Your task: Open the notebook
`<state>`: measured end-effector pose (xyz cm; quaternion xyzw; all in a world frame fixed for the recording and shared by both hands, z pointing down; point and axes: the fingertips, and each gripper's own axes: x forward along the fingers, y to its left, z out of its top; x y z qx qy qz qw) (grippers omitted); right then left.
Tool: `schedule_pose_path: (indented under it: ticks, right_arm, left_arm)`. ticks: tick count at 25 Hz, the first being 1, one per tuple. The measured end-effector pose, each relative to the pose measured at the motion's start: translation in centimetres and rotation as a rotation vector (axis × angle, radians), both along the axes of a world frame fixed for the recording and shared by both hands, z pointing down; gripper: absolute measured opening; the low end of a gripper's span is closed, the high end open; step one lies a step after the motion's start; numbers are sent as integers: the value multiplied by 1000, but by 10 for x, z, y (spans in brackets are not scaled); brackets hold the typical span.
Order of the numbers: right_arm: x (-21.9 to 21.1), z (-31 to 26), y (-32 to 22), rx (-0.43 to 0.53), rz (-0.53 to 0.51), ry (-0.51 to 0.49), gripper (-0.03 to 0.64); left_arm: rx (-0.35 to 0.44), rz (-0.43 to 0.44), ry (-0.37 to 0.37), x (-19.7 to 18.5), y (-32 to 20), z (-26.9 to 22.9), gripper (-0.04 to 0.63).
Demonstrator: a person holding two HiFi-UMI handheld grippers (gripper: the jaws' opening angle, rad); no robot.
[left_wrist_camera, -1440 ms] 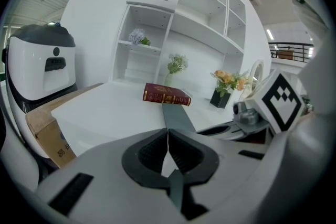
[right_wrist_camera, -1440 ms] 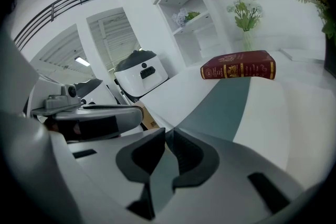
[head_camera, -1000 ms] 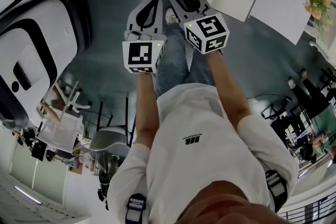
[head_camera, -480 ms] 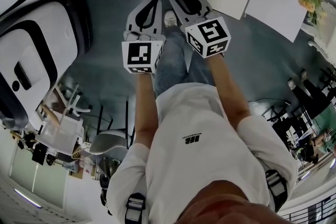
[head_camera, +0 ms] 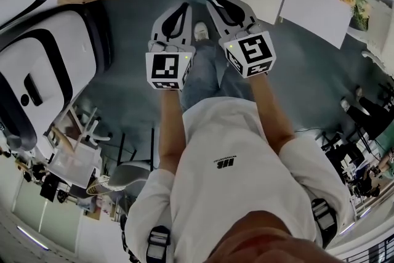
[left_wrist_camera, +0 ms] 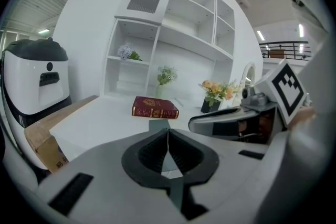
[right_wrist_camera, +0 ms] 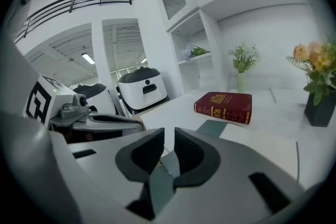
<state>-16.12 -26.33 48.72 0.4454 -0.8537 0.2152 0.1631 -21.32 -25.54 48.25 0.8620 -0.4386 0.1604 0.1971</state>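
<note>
The notebook (left_wrist_camera: 155,107), a dark red hardback with gold print, lies closed on a white table (left_wrist_camera: 105,123). It is also in the right gripper view (right_wrist_camera: 224,106), but not in the head view. Both grippers are held side by side in the air, well short of the book and pointing toward it. The tips of my left gripper (left_wrist_camera: 168,131) meet, and it holds nothing. My right gripper (right_wrist_camera: 169,131) has a narrow gap between its jaws, which is empty. In the head view the left gripper (head_camera: 182,7) and right gripper (head_camera: 215,0) hover above the floor, in front of the person's legs.
A white and black machine (left_wrist_camera: 37,81) stands left of the table, with a cardboard box (left_wrist_camera: 44,144) beside it. A black pot of flowers (right_wrist_camera: 317,86) sits on the table's right. White shelving (left_wrist_camera: 173,23) with small plants rises behind the table.
Both grippers have lifted a little, the right one more, and the right one has rolled slightly. The book has not moved.
</note>
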Motion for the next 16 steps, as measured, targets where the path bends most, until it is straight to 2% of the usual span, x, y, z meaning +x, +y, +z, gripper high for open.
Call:
schedule_pose_path:
  ticks: [16]
  right_arm:
    - [24, -29, 11, 51, 23, 9, 38]
  left_arm:
    - [19, 14, 6, 19, 4, -24, 0]
